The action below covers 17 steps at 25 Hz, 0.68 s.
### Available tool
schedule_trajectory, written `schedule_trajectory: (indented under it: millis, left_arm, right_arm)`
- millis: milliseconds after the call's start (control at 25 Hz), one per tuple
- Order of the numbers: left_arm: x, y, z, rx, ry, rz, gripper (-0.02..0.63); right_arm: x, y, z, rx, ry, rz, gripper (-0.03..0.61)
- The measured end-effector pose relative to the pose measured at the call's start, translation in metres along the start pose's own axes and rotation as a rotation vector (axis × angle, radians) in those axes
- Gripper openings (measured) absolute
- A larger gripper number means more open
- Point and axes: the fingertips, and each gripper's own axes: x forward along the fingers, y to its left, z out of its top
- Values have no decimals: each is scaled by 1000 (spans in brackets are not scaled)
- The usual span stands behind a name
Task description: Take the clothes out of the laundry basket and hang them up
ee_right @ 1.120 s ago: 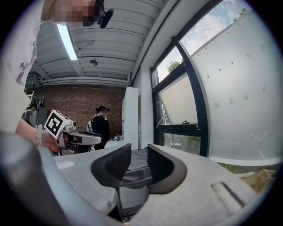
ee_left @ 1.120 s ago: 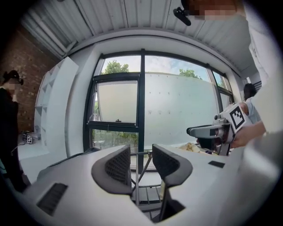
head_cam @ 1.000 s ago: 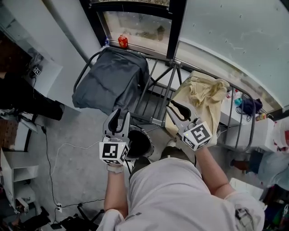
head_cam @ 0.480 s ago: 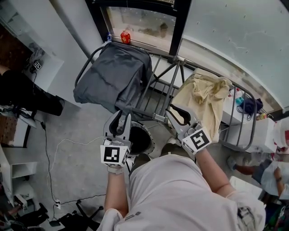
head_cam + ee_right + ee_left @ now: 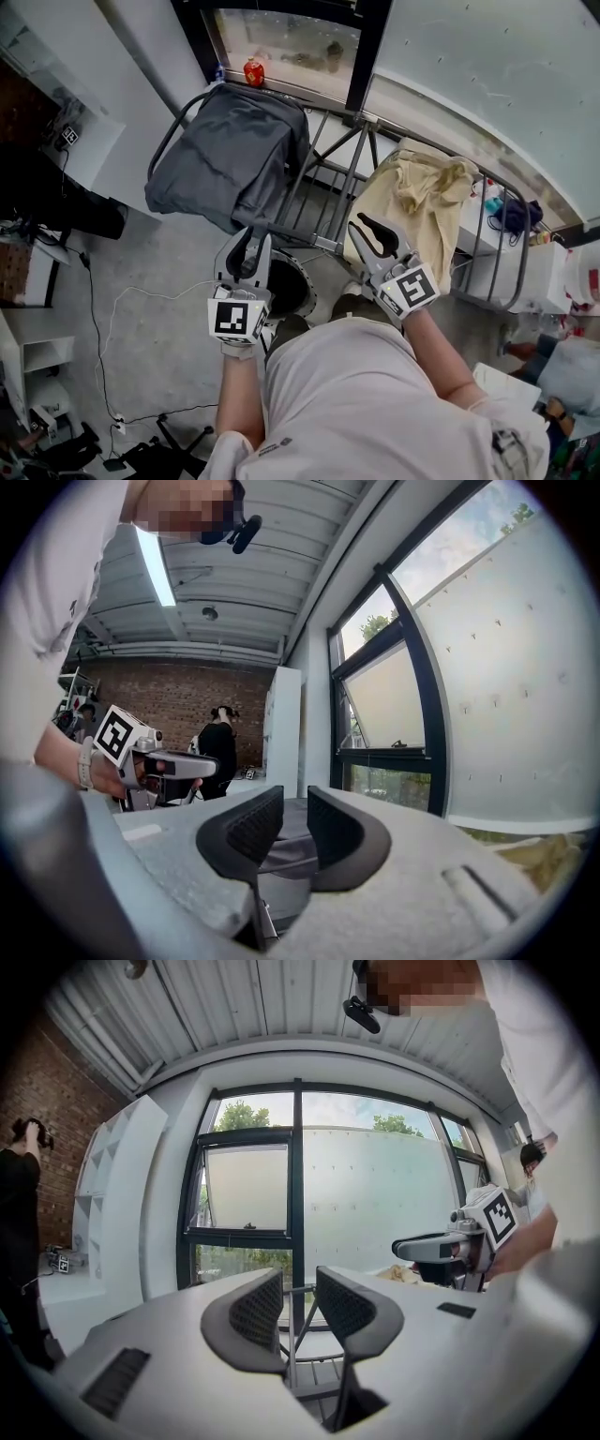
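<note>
Black laundry basket [image 5: 289, 289] sits on the concrete floor [image 5: 150, 319], its inside too dark to read. On the drying rack [image 5: 328, 187] by the window [image 5: 281, 42], a grey garment [image 5: 230, 159] hangs left and a beige one [image 5: 417, 202] right. The left gripper [image 5: 253, 239] jaws have just been closing, yet they stand apart on nothing. The right gripper [image 5: 373, 230] jaws are released, empty.
</note>
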Motion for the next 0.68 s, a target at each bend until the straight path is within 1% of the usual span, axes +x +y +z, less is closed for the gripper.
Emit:
schedule_trajectory:
  millis: [240,680]
  left_arm:
    - [9,0,-6,0,16,8,98]
    - [33,-11,-12,11,44,-8,98]
  right_arm:
    - [0,-7,-4,2,1,-2,84]
    - [-11,-31,-11,14,17,-34,84]
